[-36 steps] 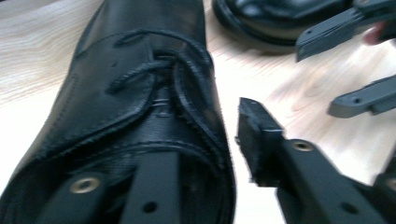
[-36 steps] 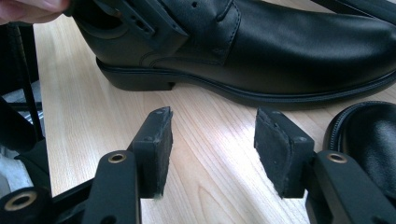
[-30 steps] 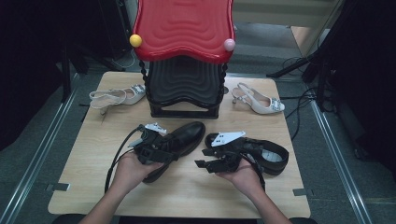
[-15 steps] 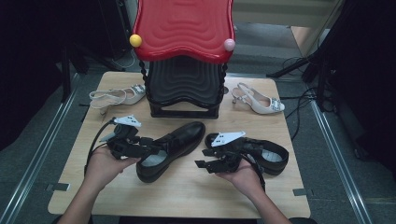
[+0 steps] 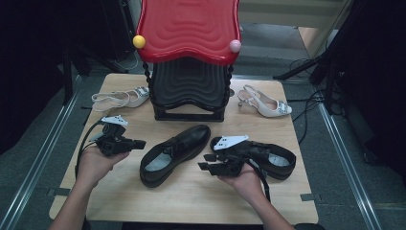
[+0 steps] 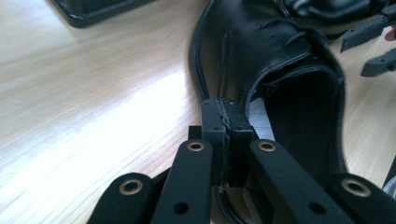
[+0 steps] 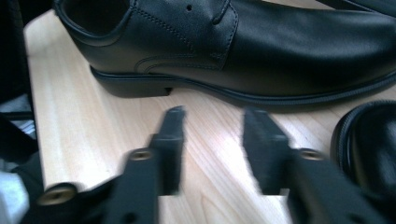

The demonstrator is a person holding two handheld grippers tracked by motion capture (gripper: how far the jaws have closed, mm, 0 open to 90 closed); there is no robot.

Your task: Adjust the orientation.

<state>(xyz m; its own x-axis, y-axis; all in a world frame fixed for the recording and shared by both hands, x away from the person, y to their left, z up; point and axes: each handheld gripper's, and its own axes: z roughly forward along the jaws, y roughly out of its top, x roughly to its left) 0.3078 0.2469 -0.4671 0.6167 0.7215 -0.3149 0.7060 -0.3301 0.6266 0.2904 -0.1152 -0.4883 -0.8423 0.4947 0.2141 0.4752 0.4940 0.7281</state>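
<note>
A black leather shoe (image 5: pixel 174 152) lies in the middle of the wooden table (image 5: pixel 191 196), toe towards the rack. A second black shoe (image 5: pixel 274 159) lies to its right. My left gripper (image 5: pixel 141 143) hovers left of the middle shoe, apart from it. In the left gripper view its jaws (image 6: pixel 226 122) are pressed together with nothing between them, and the shoe's opening (image 6: pixel 299 88) is just beyond. My right gripper (image 5: pixel 203 162) sits between the two shoes. It stands open (image 7: pixel 214 135) above bare wood, facing the side of the middle shoe (image 7: pixel 261 51).
A black ribbed rack with a red wavy top (image 5: pixel 189 33) stands at the back centre. One white slingback heel (image 5: pixel 119 98) lies to its left, another (image 5: pixel 266 103) to its right. The second shoe's toe (image 7: pixel 369 140) is close beside my right gripper.
My left gripper has pulled back to the left, off the heel of the middle shoe, which stays on the table. The right gripper has held still.
</note>
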